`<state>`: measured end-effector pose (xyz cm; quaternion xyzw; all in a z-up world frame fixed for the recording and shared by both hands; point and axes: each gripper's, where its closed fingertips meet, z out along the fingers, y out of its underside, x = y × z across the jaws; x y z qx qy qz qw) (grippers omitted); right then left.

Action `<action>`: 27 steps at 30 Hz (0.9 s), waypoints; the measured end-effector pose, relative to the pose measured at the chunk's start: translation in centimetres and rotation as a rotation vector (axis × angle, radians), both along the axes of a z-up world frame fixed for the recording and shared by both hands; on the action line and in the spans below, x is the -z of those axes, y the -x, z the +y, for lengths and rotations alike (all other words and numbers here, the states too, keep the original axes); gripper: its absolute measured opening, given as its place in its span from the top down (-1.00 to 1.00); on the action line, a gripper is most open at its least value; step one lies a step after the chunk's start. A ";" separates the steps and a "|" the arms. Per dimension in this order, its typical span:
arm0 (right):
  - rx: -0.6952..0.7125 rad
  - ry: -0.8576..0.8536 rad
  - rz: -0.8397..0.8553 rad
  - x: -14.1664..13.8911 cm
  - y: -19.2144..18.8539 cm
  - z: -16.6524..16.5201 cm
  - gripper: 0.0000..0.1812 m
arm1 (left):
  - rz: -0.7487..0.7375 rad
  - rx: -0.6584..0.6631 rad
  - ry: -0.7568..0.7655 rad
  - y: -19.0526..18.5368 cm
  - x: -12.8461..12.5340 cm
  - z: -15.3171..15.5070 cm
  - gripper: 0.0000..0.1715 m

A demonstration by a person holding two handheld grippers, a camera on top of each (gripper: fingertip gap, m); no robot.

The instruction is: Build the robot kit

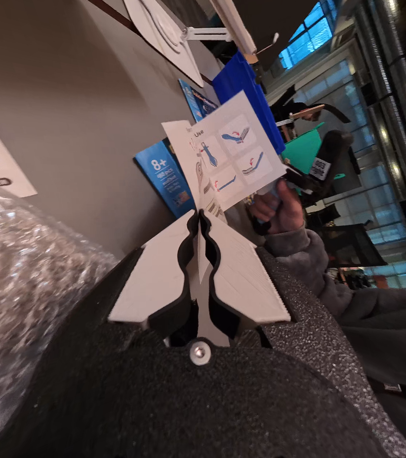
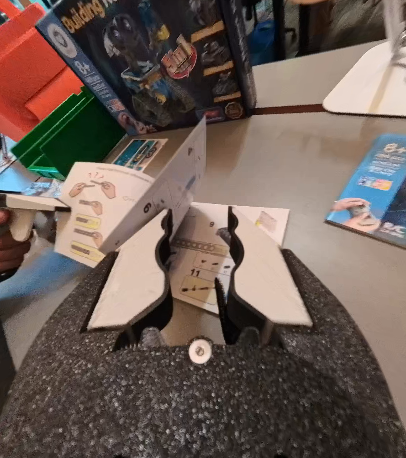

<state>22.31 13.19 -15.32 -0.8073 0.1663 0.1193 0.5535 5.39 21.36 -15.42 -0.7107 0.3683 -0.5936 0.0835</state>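
Note:
My left gripper (image 1: 200, 213) is shut on the edge of a page of a white instruction booklet (image 1: 224, 158) and holds that page up off the grey table (image 1: 73, 111). In the right wrist view the booklet (image 2: 221, 260) lies open on the table (image 2: 296, 161). Its lifted page (image 2: 112, 205) arcs to the left, where the left gripper (image 2: 63, 207) pinches it. My right gripper (image 2: 200, 212) is open just above the flat page. The lifted page rests against its left finger (image 2: 147, 247). A hand (image 1: 283, 210) holds the right gripper behind the page.
A dark toy box (image 2: 152, 62) stands behind the booklet, with a green bin (image 2: 73, 138) and an orange bin (image 2: 11, 62) to its left. A blue box (image 2: 383, 193) lies at the right and a white lamp base (image 2: 383, 81) at the far right. A clear plastic bag (image 1: 11, 260) is close by. About 20 cm separates my left fingertips from my right.

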 end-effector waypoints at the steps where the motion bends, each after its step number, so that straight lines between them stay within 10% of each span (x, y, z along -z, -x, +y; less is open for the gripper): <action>1: 0.040 -0.011 -0.028 -0.4 -1.0 -0.5 0.52 | 0.012 -0.014 -0.017 0.3 0.0 0.4 1.00; 7: 0.138 -0.127 -0.089 -3.0 -2.8 -1.4 0.52 | 0.058 -0.063 -0.091 1.5 0.2 1.9 1.00; 15: -0.448 0.036 0.031 1.7 12.6 3.3 0.03 | -0.024 0.022 0.008 0.5 -0.5 -0.4 1.00; 27: -0.419 0.062 0.085 2.5 12.3 3.7 0.40 | -0.145 0.138 -0.026 -0.5 -1.6 -3.4 0.96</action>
